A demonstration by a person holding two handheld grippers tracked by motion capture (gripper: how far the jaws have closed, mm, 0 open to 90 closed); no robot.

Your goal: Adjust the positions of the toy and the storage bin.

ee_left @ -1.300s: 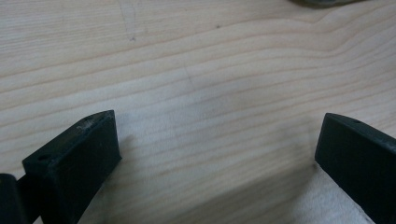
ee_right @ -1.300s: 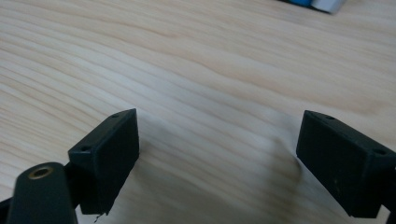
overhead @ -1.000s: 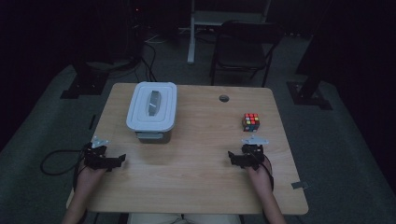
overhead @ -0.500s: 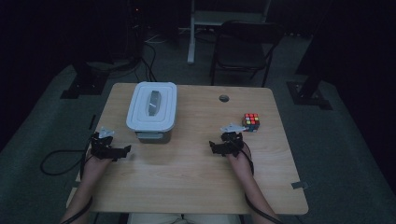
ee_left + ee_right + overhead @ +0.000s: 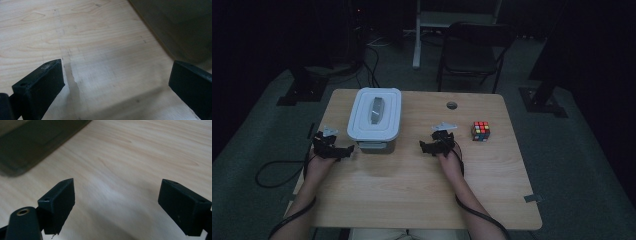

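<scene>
A: Since it looks rigid and smooth, where would you take the lidded box (image 5: 375,120)?

B: At its short end walls, one hand-held gripper each. The left hand-held gripper (image 5: 343,150) sits just beside its near-left corner, the right hand-held gripper (image 5: 424,147) near its right; both have jaws apart, empty, low over the surface (image 5: 412,200)

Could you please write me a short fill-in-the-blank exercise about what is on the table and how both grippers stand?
1. The box is closed with a white ____.
2. The cube lies to the ____ of the right gripper in the high view.
3. The jaws of the left gripper stand ____, with nothing between them.
4. Both grippers are over the wooden ____.

Missing words: lid; right; open; table
</scene>
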